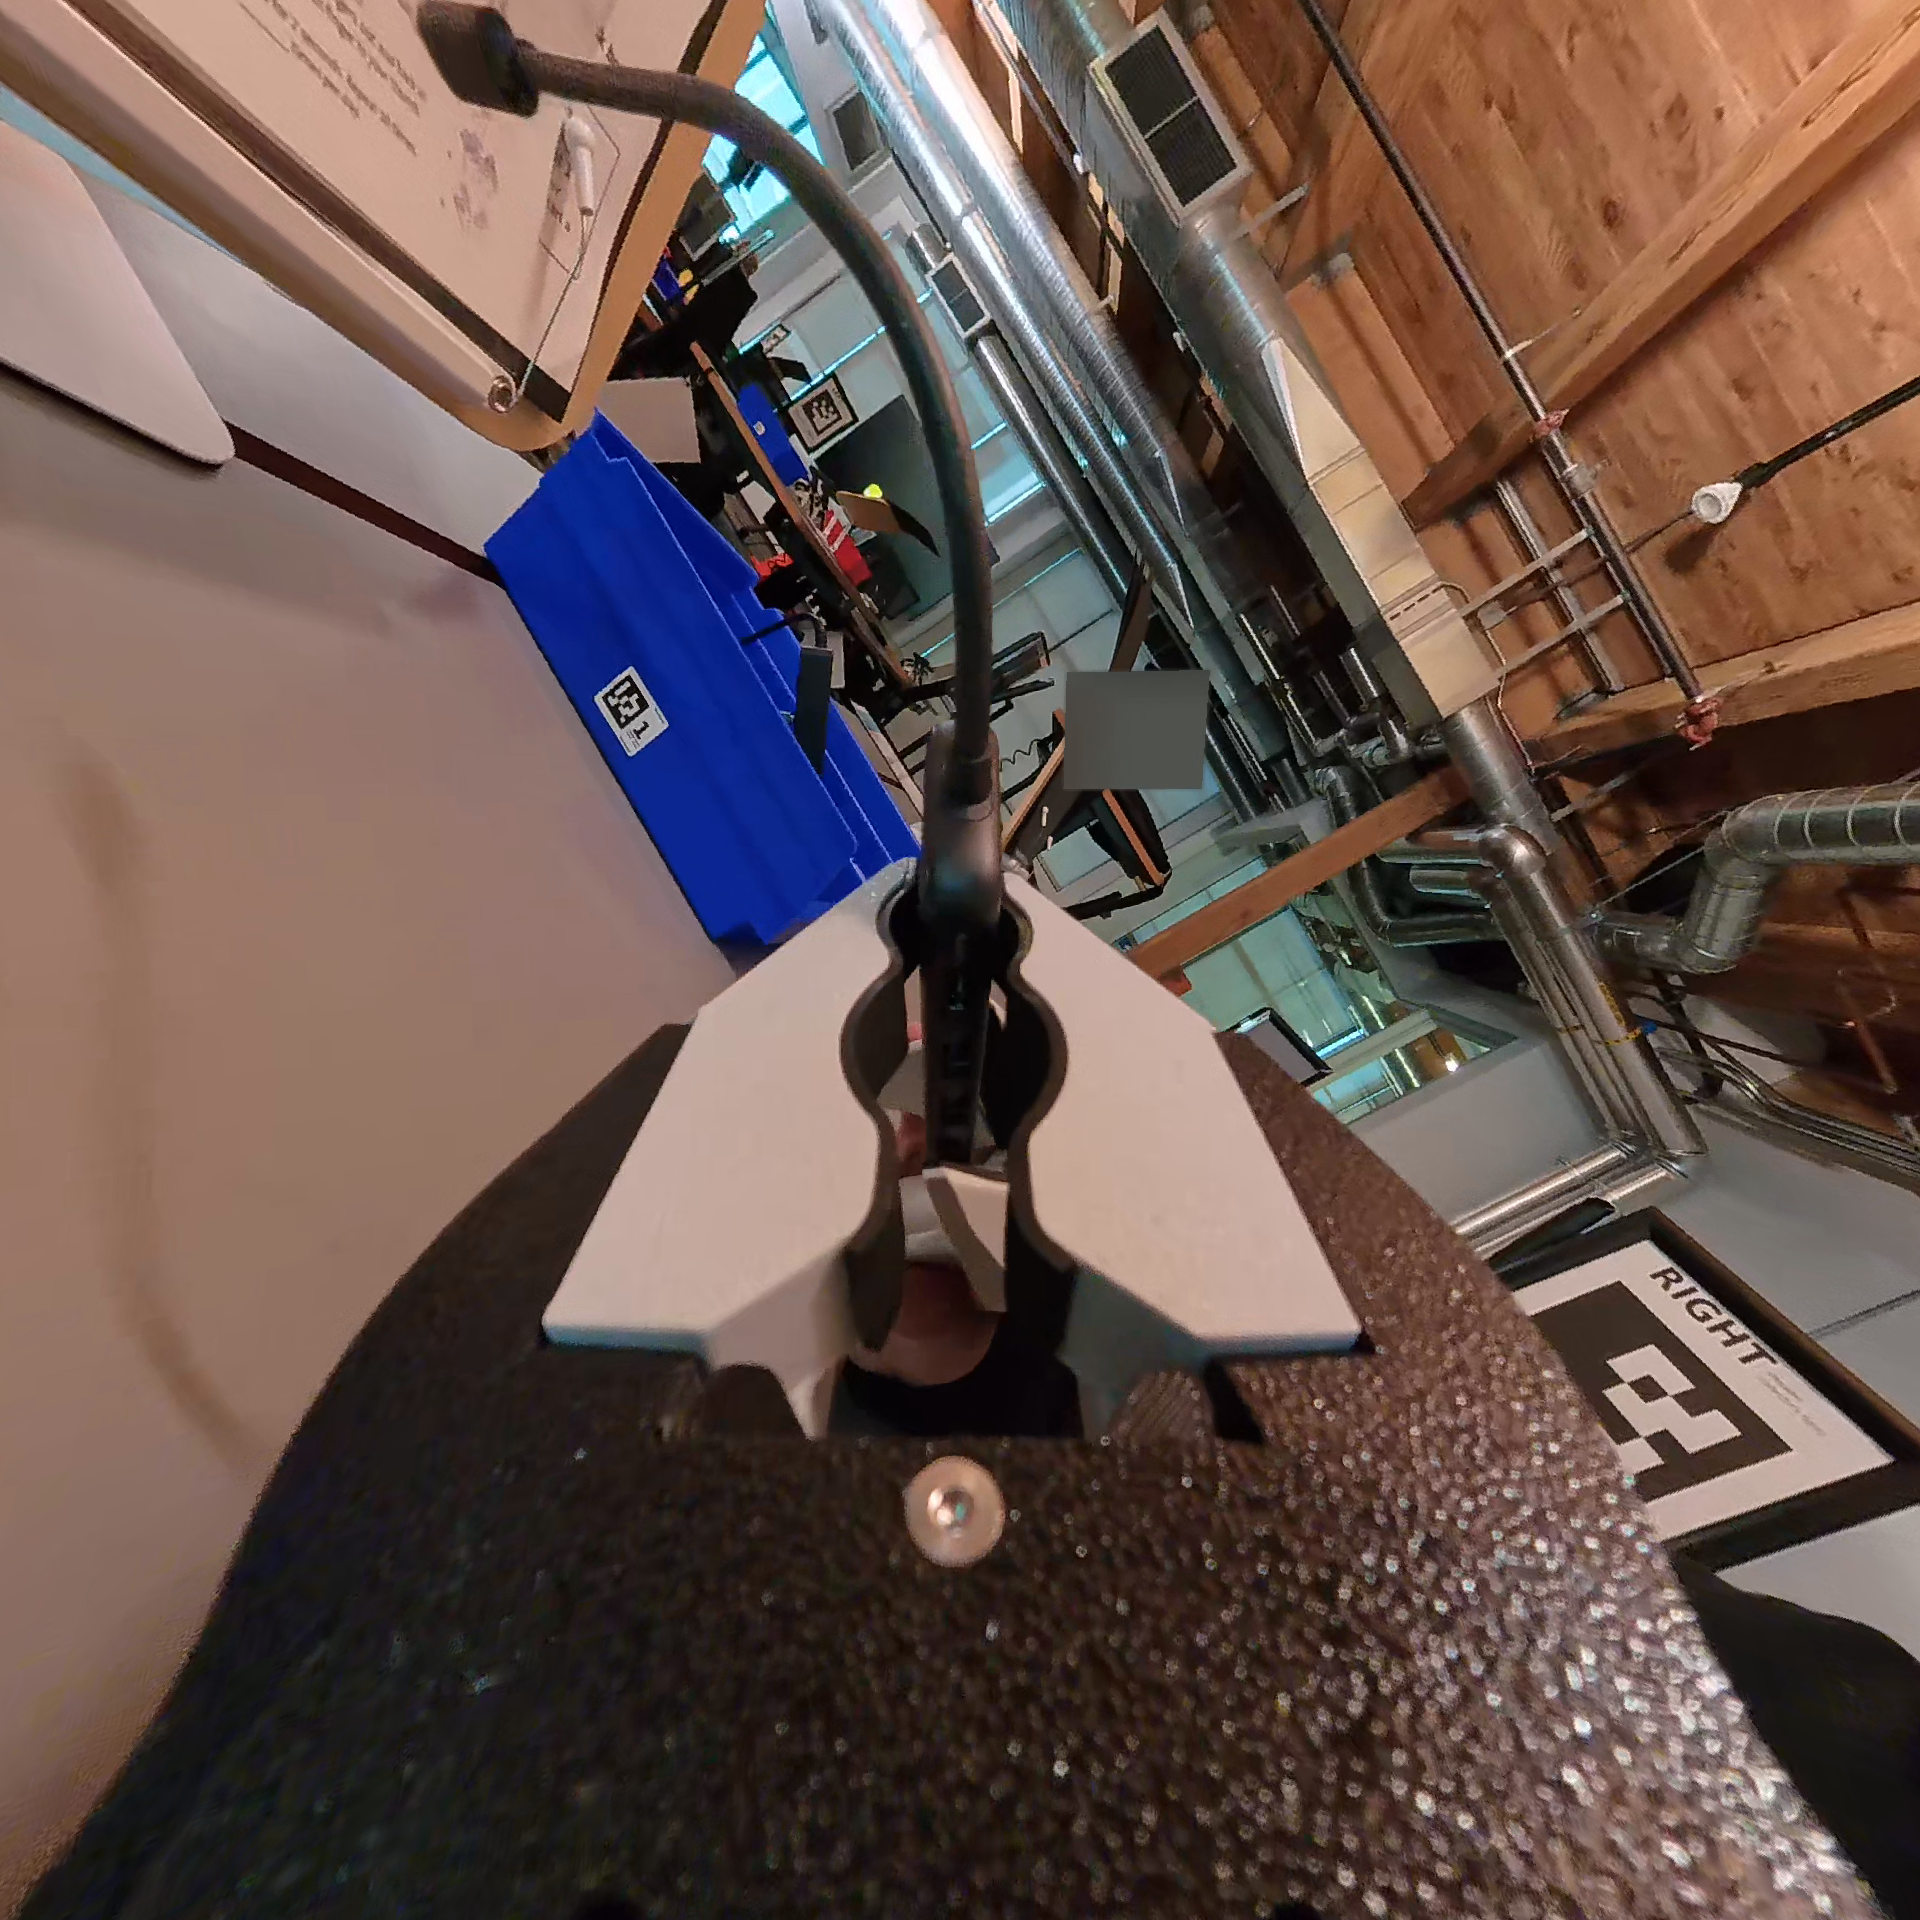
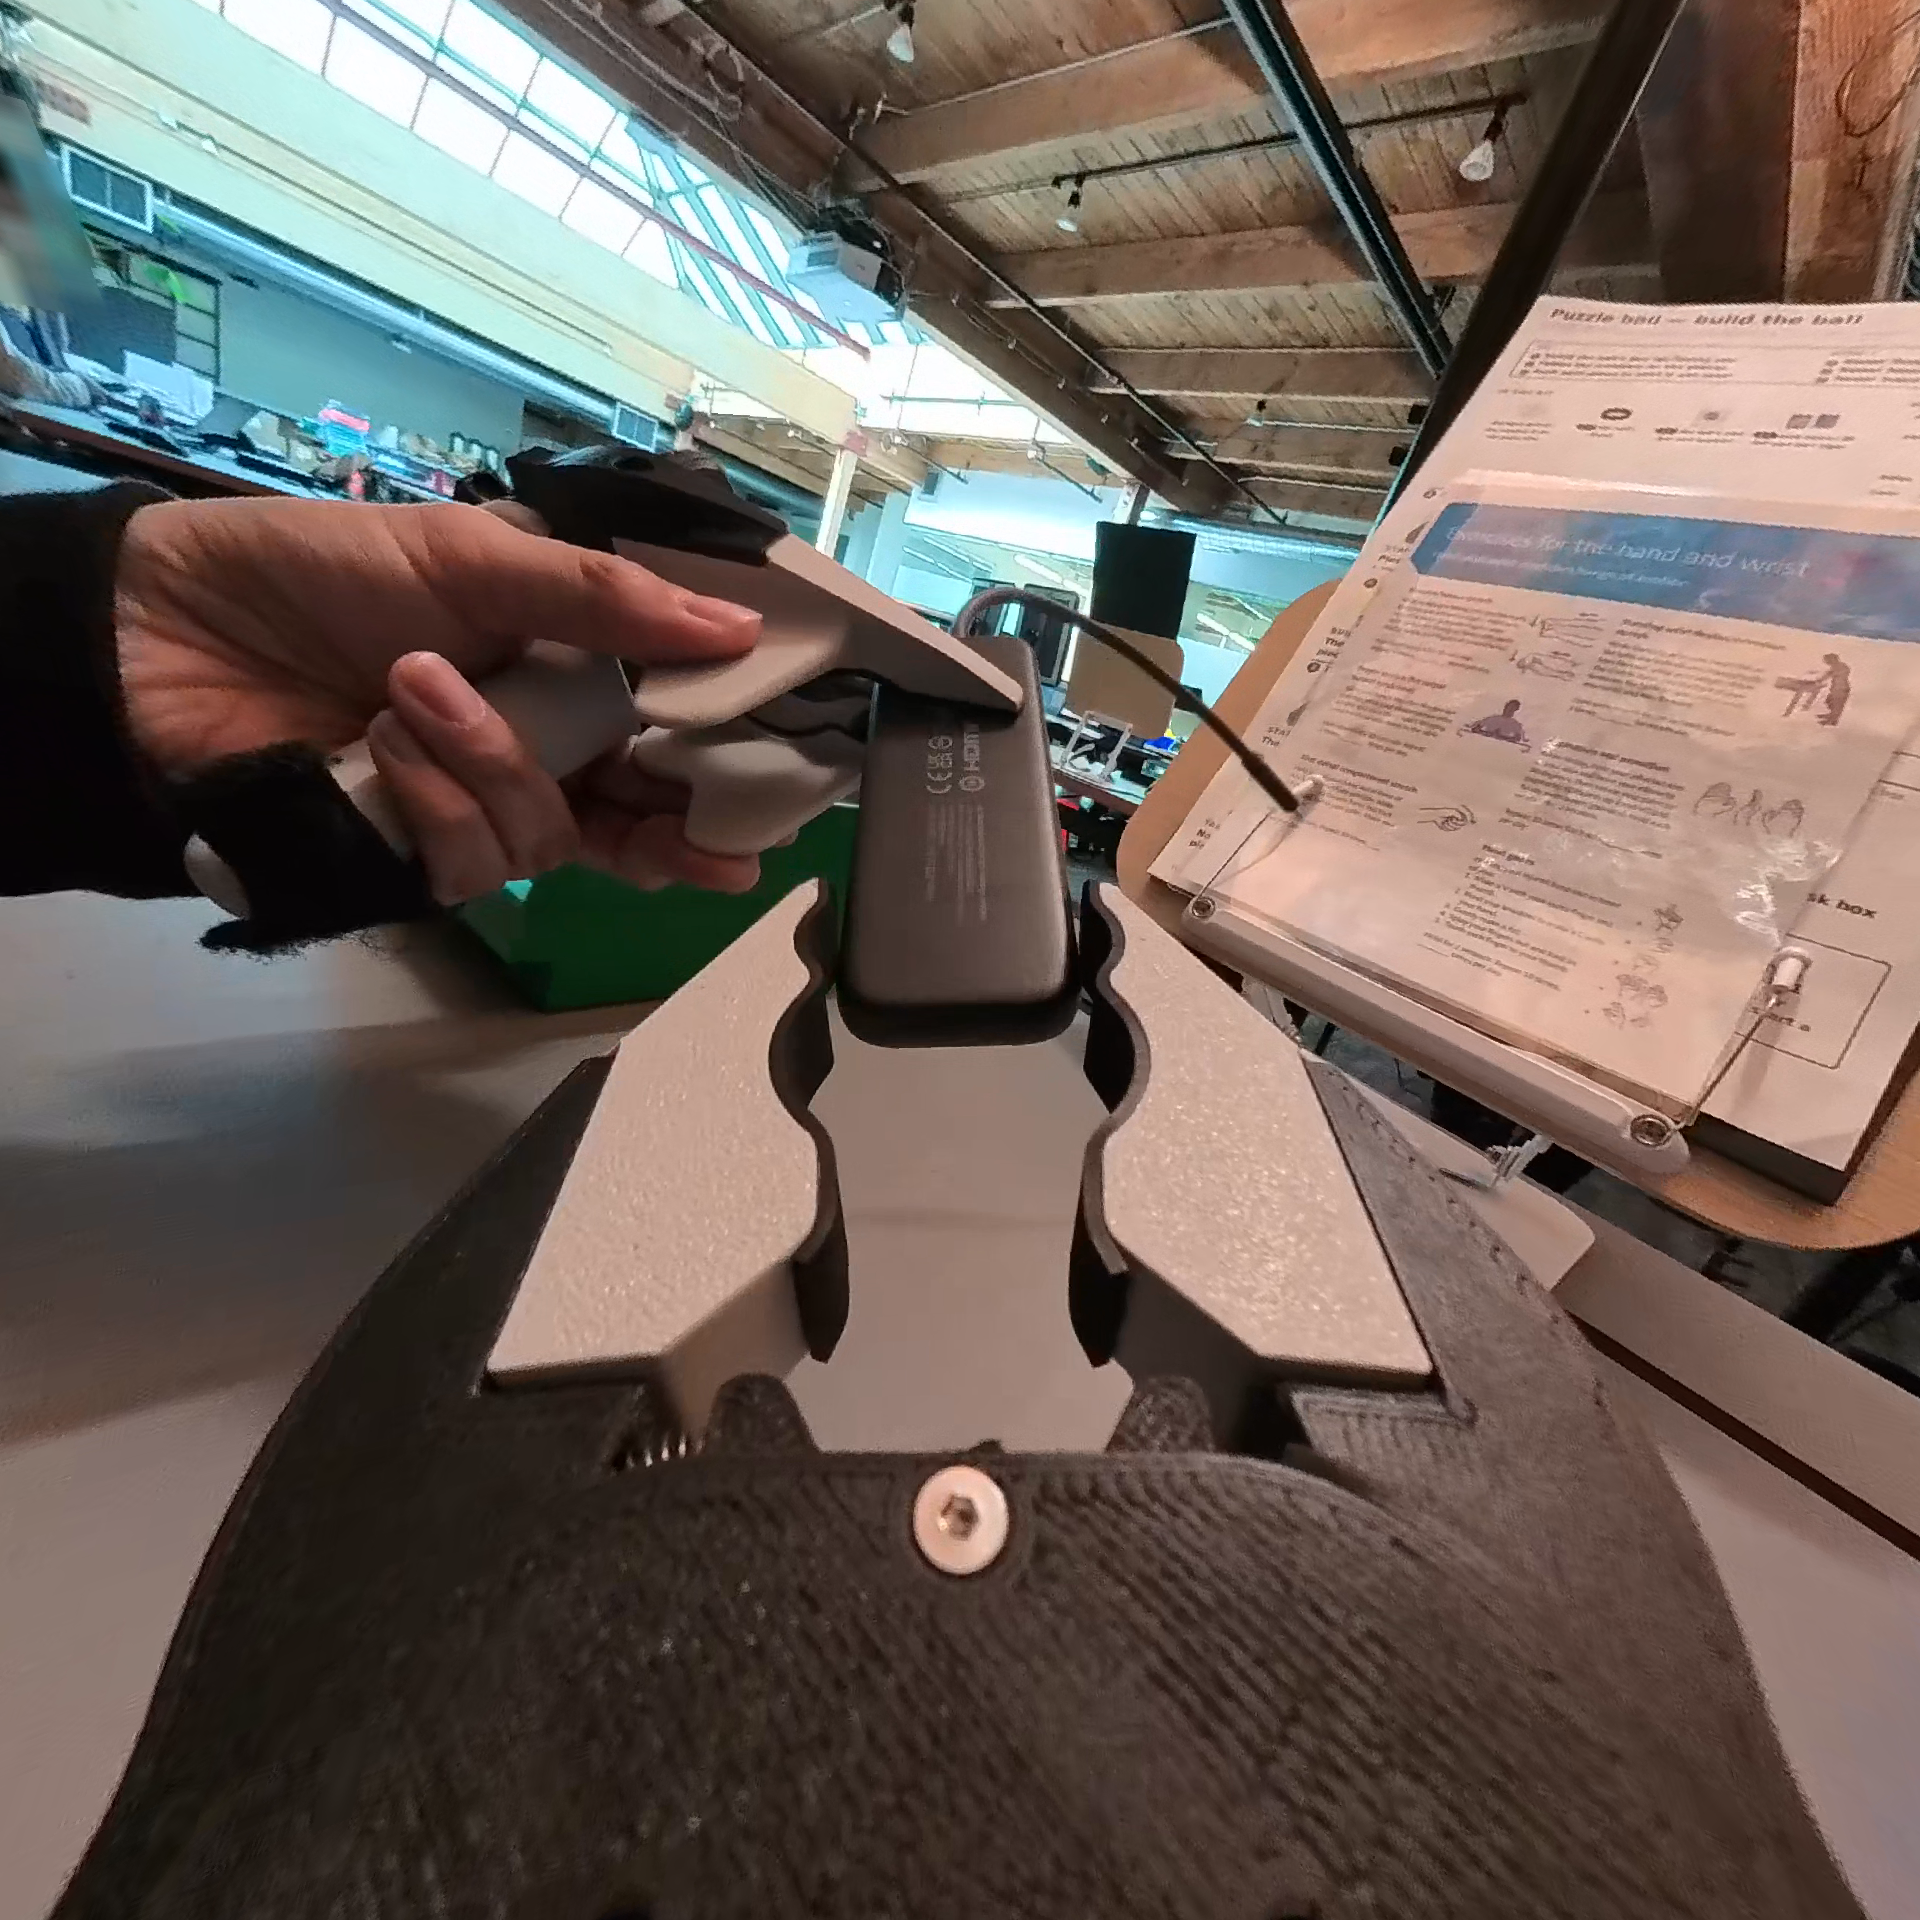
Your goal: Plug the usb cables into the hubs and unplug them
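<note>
A grey USB hub (image 2: 961,831) is held in the air between both grippers. My right gripper (image 2: 956,961) is shut on its near end, one finger on each side edge. My left gripper (image 2: 914,717), held by a hand (image 2: 416,665), is shut on the hub's far part, pinching its flat faces. In the left wrist view the hub (image 1: 958,1029) shows edge-on between my left gripper's (image 1: 961,935) fingers. The hub's own dark cable (image 1: 925,416) arcs up to a loose plug (image 1: 478,52). It also shows in the right wrist view (image 2: 1164,686). No separate USB cable is in view.
A wooden document stand (image 2: 1558,779) with printed sheets stands close on the right, and shows at the top left of the left wrist view (image 1: 364,208). A blue bin (image 1: 707,727) and a green bin (image 2: 644,935) sit at the white table's (image 2: 208,1091) far edge.
</note>
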The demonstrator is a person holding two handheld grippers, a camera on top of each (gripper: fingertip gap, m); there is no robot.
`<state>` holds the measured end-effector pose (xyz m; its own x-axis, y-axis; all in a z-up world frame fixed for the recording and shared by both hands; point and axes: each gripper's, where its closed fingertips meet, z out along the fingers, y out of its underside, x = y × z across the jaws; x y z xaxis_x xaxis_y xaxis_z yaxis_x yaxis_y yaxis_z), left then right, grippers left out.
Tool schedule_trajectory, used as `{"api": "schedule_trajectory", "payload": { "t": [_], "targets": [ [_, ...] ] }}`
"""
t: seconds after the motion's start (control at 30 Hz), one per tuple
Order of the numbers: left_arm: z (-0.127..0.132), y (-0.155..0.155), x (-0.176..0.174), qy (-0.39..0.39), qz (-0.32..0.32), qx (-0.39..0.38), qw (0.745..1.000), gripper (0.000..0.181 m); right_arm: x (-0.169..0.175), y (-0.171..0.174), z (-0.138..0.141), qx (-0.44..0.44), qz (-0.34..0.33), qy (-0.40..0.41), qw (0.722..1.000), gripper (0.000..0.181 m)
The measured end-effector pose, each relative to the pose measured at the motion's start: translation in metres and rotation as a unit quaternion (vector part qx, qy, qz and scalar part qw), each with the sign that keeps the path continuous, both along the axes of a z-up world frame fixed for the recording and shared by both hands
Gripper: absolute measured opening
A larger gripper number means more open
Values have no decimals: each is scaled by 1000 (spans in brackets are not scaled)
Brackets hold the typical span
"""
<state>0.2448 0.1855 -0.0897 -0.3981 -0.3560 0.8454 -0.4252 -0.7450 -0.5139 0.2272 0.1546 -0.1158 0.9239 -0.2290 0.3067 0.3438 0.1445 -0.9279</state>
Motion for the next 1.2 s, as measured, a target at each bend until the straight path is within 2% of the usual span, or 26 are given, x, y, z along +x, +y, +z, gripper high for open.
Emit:
{"api": "schedule_trajectory", "payload": {
  "t": [0.1, 0.23, 0.37, 0.67, 0.77, 0.9, 0.97, 1.0, 1.07, 1.2],
  "targets": [
    [1, 0, 0, -1, 9, 15, 1000, 9, 0, 2, -2, 0, -2, -7, 1000, 46],
    [0, 1, 0, 3, 5, -6, 1000, 9, -2, 2, -2, -3, -9, -34, 999, 46],
    [-1, 2, 1, 7, 7, -7, 1000, 9, 1, 3, -6, -24, -38, -72, 996, 45],
    [2, 4, 2, -11, 15, -7, 1000, 11, 0, 5, -4, -41, -39, -36, 998, 46],
    [7, 3, 1, -39, 23, 34, 998, 18, -3, 4, 2, -25, -3, 17, 1000, 46],
    [2, -4, 2, -47, 27, 101, 993, 48, -7, 2, 3, -19, 7, 19, 1000, 46],
    [-4, -10, 3, -40, 14, 125, 991, 54, -7, 0, 6, -13, 1, 13, 1000, 46],
    [-4, -12, 2, -43, 10, 123, 991, 53, -7, -1, 7, -12, 2, 16, 1000, 46],
    [1, -11, 1, -57, 8, 109, 992, 20, -7, -2, 8, -8, 10, 20, 1000, 46],
    [0, -13, 0, -47, -6, 91, 995, 15, -5, -2, 3, 4, 9, 4, 1000, 45]
  ]
}}
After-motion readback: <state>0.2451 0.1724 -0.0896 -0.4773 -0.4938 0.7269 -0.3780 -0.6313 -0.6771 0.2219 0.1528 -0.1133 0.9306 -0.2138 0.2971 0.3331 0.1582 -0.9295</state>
